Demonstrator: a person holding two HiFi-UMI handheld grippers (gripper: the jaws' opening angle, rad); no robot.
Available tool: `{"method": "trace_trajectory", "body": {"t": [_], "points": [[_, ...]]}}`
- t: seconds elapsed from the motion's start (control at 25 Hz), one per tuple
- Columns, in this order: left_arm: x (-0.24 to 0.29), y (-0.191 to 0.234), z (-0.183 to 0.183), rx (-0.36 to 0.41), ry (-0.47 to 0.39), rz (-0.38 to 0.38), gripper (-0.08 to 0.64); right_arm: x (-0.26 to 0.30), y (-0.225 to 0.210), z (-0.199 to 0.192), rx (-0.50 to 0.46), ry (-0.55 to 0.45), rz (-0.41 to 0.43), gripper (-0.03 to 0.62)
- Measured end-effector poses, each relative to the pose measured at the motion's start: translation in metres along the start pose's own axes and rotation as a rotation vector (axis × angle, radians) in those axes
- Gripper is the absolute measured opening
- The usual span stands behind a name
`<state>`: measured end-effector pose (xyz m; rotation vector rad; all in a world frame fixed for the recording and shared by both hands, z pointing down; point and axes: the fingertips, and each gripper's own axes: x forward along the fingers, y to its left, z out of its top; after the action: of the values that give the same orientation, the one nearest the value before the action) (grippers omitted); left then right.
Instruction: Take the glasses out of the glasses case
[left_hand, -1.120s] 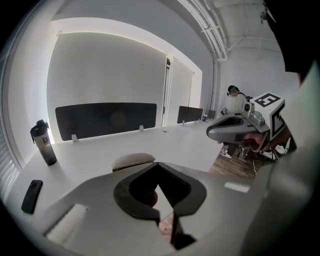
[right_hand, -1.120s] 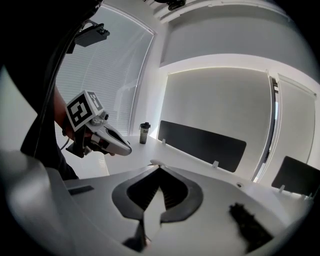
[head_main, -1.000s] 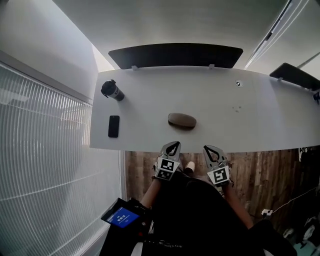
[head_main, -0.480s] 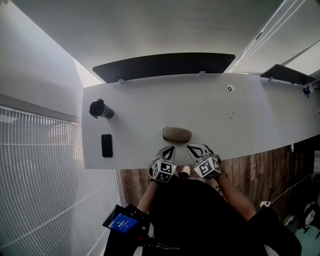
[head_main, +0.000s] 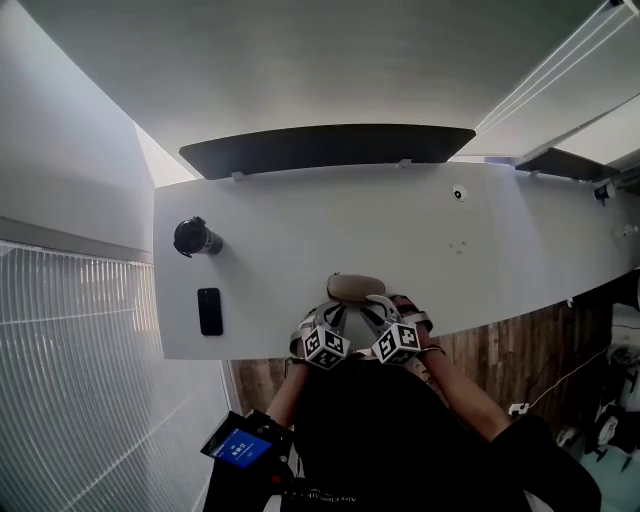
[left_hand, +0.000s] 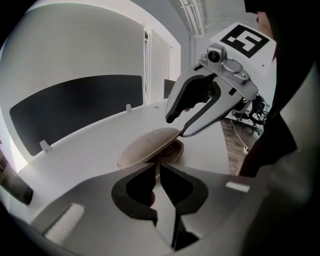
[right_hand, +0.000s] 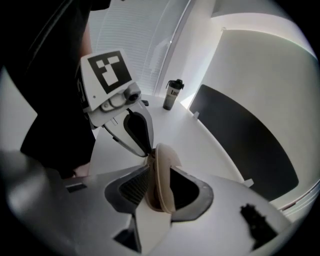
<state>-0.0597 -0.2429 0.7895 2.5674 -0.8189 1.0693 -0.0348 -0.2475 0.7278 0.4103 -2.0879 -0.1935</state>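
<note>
Descent ended at the glasses case (head_main: 355, 287): right gripper (right_hand: 158, 168) jaws just opened astride it, left gripper (left_hand: 158, 163) closed, empty; prising likely next.

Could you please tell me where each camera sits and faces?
Head view: on the person's head, looking steeply down at the table; left gripper, right gripper show.
Left gripper view: on the left gripper, facing the glasses case; right gripper shows.
Right gripper view: on the right gripper, jaws just opened around the case; left gripper shows.
All share the case.
</note>
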Motion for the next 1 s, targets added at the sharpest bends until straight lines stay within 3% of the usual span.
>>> {"method": "trace_trajectory", "body": {"t": [0.32, 0.48, 0.76, 1.0], "points": [[0.012, 0.006, -0.005, 0.020, 0.021, -0.102, 0.052, 0.028, -0.009, -0.012, -0.009, 0.123, -0.038, 0.135], [0.019, 0.004, -0.011, -0.010, 0.046, -0.132, 0.052, 0.034, -0.006, -0.015, -0.047, 0.159, -0.038, 0.137], [0.024, 0.004, -0.006, -0.063, 0.047, -0.147, 0.058, 0.025, -0.030, -0.013, -0.077, 0.163, -0.069, 0.136], [0.026, 0.006, -0.009, -0.087, 0.045, -0.158, 0.073, 0.030, -0.077, -0.005, -0.067, 0.150, -0.088, 0.135]]}}
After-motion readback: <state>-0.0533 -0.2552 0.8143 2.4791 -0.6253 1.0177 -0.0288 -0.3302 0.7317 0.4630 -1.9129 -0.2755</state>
